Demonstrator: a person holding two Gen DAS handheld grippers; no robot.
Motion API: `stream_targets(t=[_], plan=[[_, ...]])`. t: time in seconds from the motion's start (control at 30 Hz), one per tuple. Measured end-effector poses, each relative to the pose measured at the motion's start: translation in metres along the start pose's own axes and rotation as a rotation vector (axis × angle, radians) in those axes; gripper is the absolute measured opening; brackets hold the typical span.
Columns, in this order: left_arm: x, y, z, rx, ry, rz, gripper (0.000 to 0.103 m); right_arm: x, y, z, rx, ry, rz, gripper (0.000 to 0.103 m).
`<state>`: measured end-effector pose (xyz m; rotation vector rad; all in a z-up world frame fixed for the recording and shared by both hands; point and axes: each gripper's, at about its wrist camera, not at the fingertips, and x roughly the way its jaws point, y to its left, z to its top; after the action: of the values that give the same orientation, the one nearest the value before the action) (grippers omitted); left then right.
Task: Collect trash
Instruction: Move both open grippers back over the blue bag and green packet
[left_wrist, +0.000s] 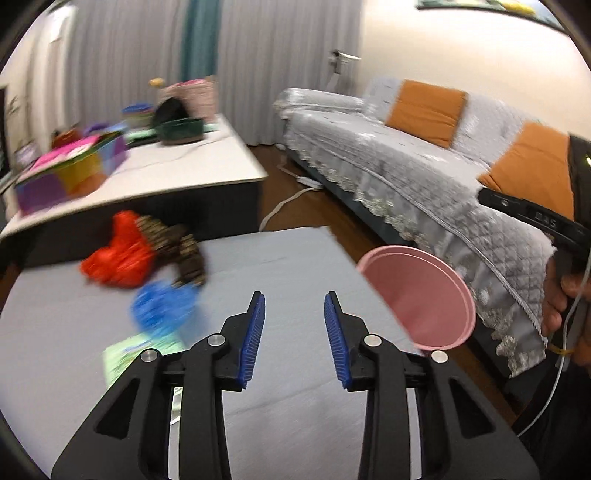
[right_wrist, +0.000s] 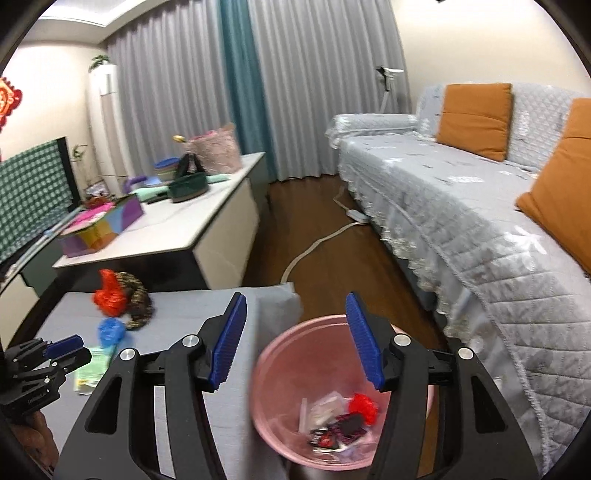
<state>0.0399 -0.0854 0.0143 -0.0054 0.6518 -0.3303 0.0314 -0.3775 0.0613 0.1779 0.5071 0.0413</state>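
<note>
Nearest, left claw (left_wrist: 294, 339) spread and empty, blue pads apart over bare grey surface (left_wrist: 280, 266), nothing between them. Right claw (right_wrist: 295, 341) likewise spread and empty, hanging over the pink bin (right_wrist: 273, 369) just off the surface's right edge, with wrappers and a red scrap already lying in the bottom. Just ahead and to the left of the left claw: a pale green packet (left_wrist: 127, 354) flat on the surface, then a crumpled blue bag (left_wrist: 162, 312) beside it, both blurred. Farther along the same diagonal, a red bag (left_wrist: 116, 258) touching a dark patterned bundle (left_wrist: 181, 247) near the surface's far edge. Remaining litter all on the left side, so plainly nearer the left claw than the right; likely next reach forward and leftward, away from the bin. Blue bag a rounded lump with no clear long axis; green packet's long side running roughly away from the claw, though hard to tell through the blur. Beyond, a white counter (right_wrist: 177, 229) with coloured boxes, then grey curtains (right_wrist: 177, 96), and a covered sofa (right_wrist: 461, 206) on the right.
</note>
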Motion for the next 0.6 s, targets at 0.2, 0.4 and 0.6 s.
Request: stream_targets(t=[0.2,0.4,0.6], plan=[[-0.016,0.054,-0.019,-0.096,-0.003,0.080,0.033,0.011,0.047,-0.002,-0.022,-0.005,0.105,0.041],[-0.018,0.100,-0.037,-0.173,0.017,0.147,0.033,0.030,0.092,-0.011,-0.060,0.017,0.196,0.036],[-0.012,0.138,-0.049,-0.250,0.042,0.189,0.033,0.060,0.138,-0.024,-0.091,0.054,0.277,0.031]])
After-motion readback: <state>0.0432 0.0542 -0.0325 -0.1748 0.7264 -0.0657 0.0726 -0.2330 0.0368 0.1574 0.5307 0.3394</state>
